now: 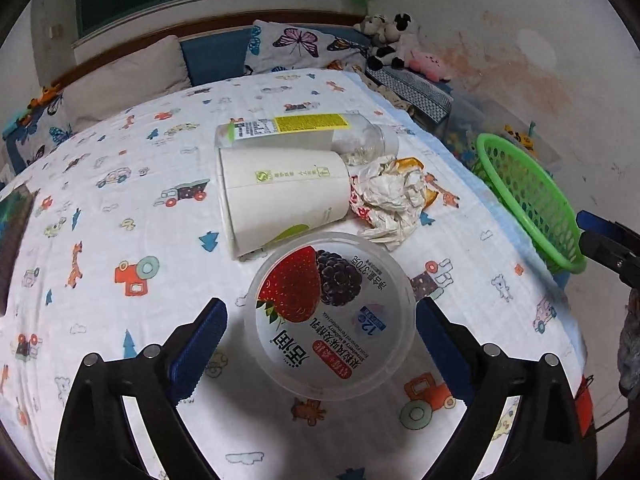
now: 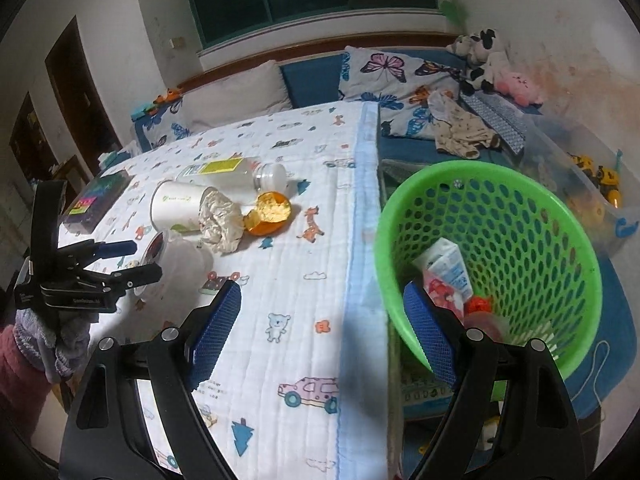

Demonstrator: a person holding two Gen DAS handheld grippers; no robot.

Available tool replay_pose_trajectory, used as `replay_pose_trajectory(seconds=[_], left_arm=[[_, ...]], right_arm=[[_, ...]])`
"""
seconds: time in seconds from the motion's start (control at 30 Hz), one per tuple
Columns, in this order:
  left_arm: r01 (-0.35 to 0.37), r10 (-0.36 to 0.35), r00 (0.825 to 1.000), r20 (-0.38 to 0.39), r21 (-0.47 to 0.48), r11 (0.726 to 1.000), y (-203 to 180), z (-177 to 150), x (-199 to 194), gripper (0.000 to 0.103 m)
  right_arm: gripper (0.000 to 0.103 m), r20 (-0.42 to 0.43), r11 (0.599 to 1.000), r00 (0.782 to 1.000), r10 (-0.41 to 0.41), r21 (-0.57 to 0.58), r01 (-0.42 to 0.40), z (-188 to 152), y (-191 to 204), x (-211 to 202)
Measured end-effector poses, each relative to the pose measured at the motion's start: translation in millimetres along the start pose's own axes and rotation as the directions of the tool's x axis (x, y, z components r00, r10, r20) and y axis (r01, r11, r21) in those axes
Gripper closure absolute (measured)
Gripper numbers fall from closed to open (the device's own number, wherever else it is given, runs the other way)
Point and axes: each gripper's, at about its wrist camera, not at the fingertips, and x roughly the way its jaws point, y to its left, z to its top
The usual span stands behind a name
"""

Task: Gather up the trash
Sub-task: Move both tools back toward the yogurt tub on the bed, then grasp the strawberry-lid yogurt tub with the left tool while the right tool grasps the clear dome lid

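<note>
The left gripper [image 1: 320,340] is nearer: its released jaws straddle the yogurt tub [image 1: 331,316], untouched, lying on the bed [image 1: 120,208]. The right gripper [image 2: 320,336] hangs released, empty, near the green basket [image 2: 576,240].

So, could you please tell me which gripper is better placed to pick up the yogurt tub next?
Left. The left gripper is open with the yogurt tub lying between its fingers. The right gripper is open over the quilt edge beside the green basket, away from the tub.
</note>
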Motion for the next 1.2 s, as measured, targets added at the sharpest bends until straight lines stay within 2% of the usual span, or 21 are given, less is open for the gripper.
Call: replay_pose_trajectory(seconds=[0.53,0.93,1.17,1.2], left_arm=[[0.027,-0.027,1.000,0.009,0.024,0.999,-3.2,-1.8,4.7,0.011],[0.024,-0.025,1.000,0.002,0.036,0.999,-6.8,-5.2,8.6,0.011],[0.000,-0.001,1.000,0.017,0.066,0.998,-12.3,-5.8,8.8,0.011],[0.002,-0.003,1.000,0.018,0.063,0.998,-11.4,-5.6,8.8,0.014]], right_arm=[[0.020,-0.041,0.999,0.999,0.031,-0.039,-0.033,-1.6,22.1,17.4],[0.020,-0.052,0.998,0.998,0.038,-0.045,-0.040,-3.6,27.9,21.5],[0.020,-0.060,0.998,0.997,0.043,-0.049,-0.046,-4.6,30.8,24.1],[0.020,-0.060,0.998,0.997,0.043,-0.051,-0.046,-4.6,31.2,24.7]])
